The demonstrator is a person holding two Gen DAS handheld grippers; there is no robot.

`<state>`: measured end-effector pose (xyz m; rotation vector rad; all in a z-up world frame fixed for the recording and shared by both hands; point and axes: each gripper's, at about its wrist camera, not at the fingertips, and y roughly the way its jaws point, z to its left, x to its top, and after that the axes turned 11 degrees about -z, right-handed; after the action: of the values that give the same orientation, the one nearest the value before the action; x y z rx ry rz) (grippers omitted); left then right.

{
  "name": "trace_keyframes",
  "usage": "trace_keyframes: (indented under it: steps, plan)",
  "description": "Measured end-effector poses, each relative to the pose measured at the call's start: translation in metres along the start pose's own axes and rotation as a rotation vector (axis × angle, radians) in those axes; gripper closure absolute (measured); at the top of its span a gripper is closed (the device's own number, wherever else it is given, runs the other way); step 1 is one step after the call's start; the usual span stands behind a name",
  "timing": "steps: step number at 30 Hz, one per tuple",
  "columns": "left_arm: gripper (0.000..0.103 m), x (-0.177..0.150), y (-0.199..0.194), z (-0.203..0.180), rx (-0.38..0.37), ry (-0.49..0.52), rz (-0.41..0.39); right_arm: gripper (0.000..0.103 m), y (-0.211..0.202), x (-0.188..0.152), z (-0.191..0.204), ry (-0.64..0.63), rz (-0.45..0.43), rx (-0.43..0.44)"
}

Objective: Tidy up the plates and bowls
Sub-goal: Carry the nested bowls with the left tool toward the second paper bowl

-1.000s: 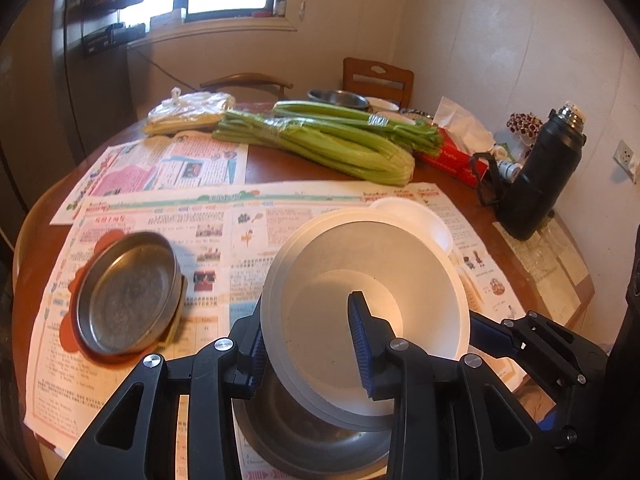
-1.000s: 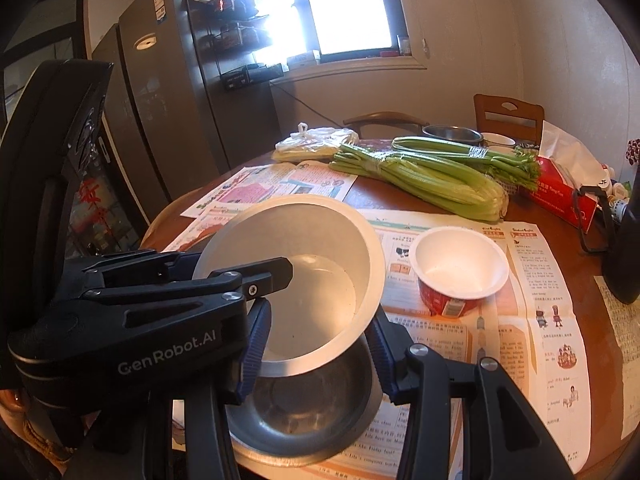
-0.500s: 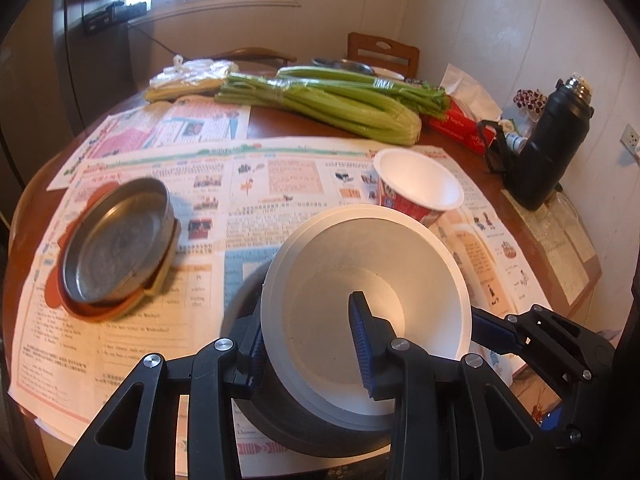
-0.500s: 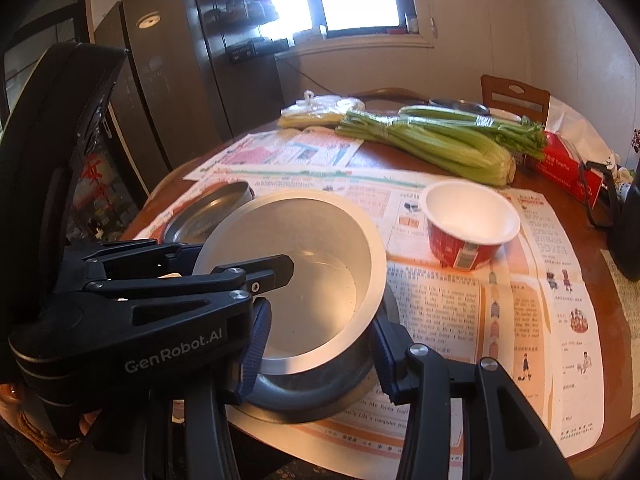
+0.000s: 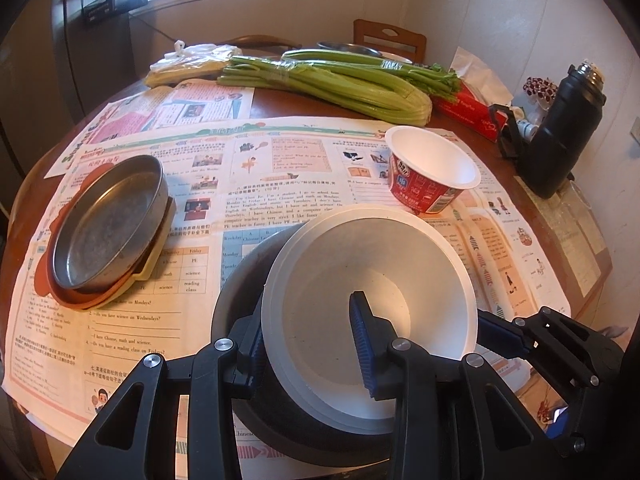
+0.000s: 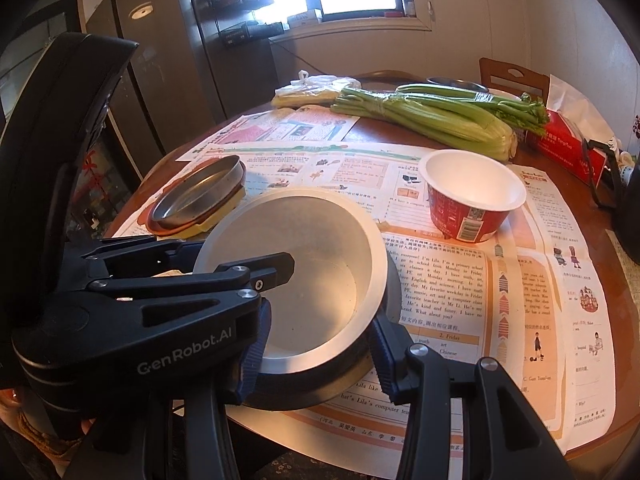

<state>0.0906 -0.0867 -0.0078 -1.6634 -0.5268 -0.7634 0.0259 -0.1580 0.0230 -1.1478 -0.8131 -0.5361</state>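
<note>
On the left of the round wooden worktop [image 5: 280,100], a shallow round steel plate [image 5: 108,224] lies tilted on a yellow and an orange-brown plate [image 5: 72,300]. I think they are stacked this way so that the flat dishes stay together in one pile.

Nearer to the middle, the left hand-held gripper [image 5: 308,344] is clamped on the near rim of a white plastic bowl [image 5: 372,280]: one blue finger is inside the bowl and the other is outside the wall. The white bowl sits inside a larger grey metal bowl [image 5: 240,288], which rests on the newspaper [image 5: 280,168] that covers the worktop. The nesting seems almost finished, but the white bowl leans a little, so it may not be fully seated.

From the right side, the right hand-held gripper [image 6: 316,356] is closed down around the near edge of the two nested bowls. It probably steadies them, but I cannot tell which rim its blue pads press.

Further right, a red paper cup-bowl with white inside [image 5: 432,176] stands alone on the newspaper, near the nested bowls but not touching them. In my judgement it is the next thing to go into the stack.
</note>
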Motion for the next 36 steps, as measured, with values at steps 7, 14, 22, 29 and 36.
trace_keyframes:
  steps: [7, 14, 22, 29, 36]
  plan:
    - [0.065, -0.002, 0.005, 0.002, 0.009, 0.003, 0.007, 0.055, 0.004, -0.003, 0.001, -0.003, 0.009, 0.0]
    - [0.064, -0.002, 0.005, 0.005, 0.012, -0.002, 0.007, 0.055, 0.005, -0.003, 0.002, -0.008, 0.008, -0.003]
    - [0.065, 0.0, 0.002, 0.01, 0.008, -0.018, -0.002, 0.055, 0.002, -0.001, 0.0, -0.006, -0.003, -0.01]
    - [0.064, 0.003, -0.006, 0.013, -0.002, -0.033, -0.023, 0.055, -0.003, 0.0, -0.006, 0.017, -0.02, -0.009]
    - [0.061, 0.014, -0.023, 0.017, -0.015, -0.045, -0.078, 0.055, -0.015, 0.006, -0.022, 0.059, -0.063, -0.033]
